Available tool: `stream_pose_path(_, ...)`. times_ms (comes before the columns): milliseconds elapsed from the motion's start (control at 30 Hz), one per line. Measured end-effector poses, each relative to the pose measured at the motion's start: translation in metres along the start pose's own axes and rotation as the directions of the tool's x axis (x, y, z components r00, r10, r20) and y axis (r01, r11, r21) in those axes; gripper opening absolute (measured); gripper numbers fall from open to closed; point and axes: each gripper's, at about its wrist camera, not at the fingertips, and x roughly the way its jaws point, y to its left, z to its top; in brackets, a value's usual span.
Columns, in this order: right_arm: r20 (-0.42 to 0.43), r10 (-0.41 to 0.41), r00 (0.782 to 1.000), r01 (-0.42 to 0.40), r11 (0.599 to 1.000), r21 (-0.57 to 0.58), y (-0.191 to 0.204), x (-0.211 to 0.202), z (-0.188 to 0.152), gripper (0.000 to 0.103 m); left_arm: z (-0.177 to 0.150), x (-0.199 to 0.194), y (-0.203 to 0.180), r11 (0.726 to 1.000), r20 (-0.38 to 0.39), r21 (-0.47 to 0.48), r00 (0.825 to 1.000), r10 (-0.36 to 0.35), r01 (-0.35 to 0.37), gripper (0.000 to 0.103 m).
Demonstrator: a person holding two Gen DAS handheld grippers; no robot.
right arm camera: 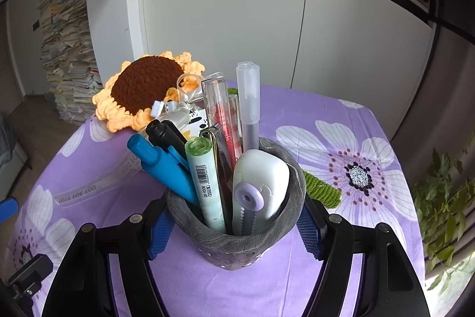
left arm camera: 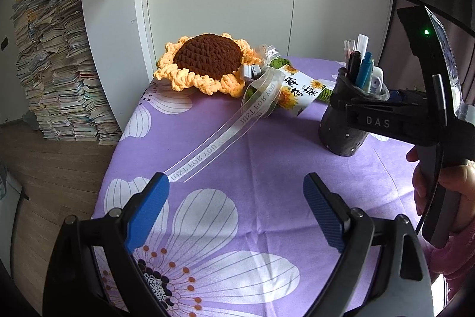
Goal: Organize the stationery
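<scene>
Left gripper (left arm camera: pixel 236 211) angled down, jaws spread wide, nothing between. Right gripper (right arm camera: pixel 234 230) angled down, jaws clamped, hand (left arm camera: pixel 445 192) on handle.

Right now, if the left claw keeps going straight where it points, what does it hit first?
Likely nothing but the purple flower-print tablecloth; the open left claw points at bare cloth, right of the translucent printed ribbon. Depth is unclear.

A dark grey pen holder (right arm camera: pixel 237 239) with small white dots stands upright on the purple cloth, clasped between the right gripper's (right arm camera: pixel 234 230) blue pads. Out of it stick a blue pen (right arm camera: pixel 166 168), a black pen (right arm camera: pixel 166 134), a pale green pen (right arm camera: pixel 204 177), two clear ones and a white correction-tape dispenser (right arm camera: pixel 261 183).
</scene>
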Motion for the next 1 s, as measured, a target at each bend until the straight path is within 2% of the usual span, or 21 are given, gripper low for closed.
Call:
stream_pose_path(67,0.000,-0.009,1.000,0.009,1.000,-0.020,0.002,-0.003,-0.002,0.074,0.000,0.000,-0.003,1.000,0.001,0.008,1.000,0.000,0.000,0.091)
stream_pose_path(200,0.004,-0.007,1.000,0.008,0.999,-0.037,0.004,-0.010,-0.009,0.085,0.002,-0.002,-0.006,1.000,0.002,0.009,1.000,0.004,-0.004,0.091)
stream_pose_path(367,-0.004,0.020,1.000,-0.020,1.000,0.014,-0.007,-0.025,-0.023,0.085,0.005,-0.007,-0.012,1.000,0.014,0.019,1.000,0.012,-0.012,0.092)
stream_pose_path(500,0.050,0.018,0.999,-0.020,0.999,0.032,-0.014,-0.054,-0.028,0.085,0.009,-0.018,-0.019,1.000,0.043,0.028,0.999,0.007,-0.008,0.093)
stream_pose_path(633,0.139,-0.012,0.990,0.006,0.999,0.038,-0.018,-0.093,-0.026,0.085,0.011,-0.032,-0.030,0.999,0.086,0.049,0.996,0.009,-0.013,0.094)
stream_pose_path(767,0.244,-0.028,0.969,0.011,0.998,0.069,-0.023,-0.135,-0.026,0.087,0.012,-0.049,-0.041,0.997,0.130,0.074,0.991,0.019,-0.029,0.096)
stream_pose_path(833,0.286,-0.071,0.955,0.046,0.995,0.092,-0.023,-0.152,-0.028,0.095,0.013,-0.058,-0.045,0.997,0.145,0.076,0.989,0.018,-0.030,0.096)
stream_pose_path(967,0.411,-0.165,0.897,0.122,0.984,0.130,-0.026,-0.186,-0.036,0.097,0.013,-0.077,-0.053,0.996,0.184,0.076,0.982,0.039,-0.054,0.096)
stream_pose_path(1000,0.443,-0.180,0.878,0.135,0.982,0.131,-0.026,-0.194,-0.039,0.103,0.013,-0.082,-0.056,0.995,0.195,0.081,0.980,0.045,-0.062,0.096)
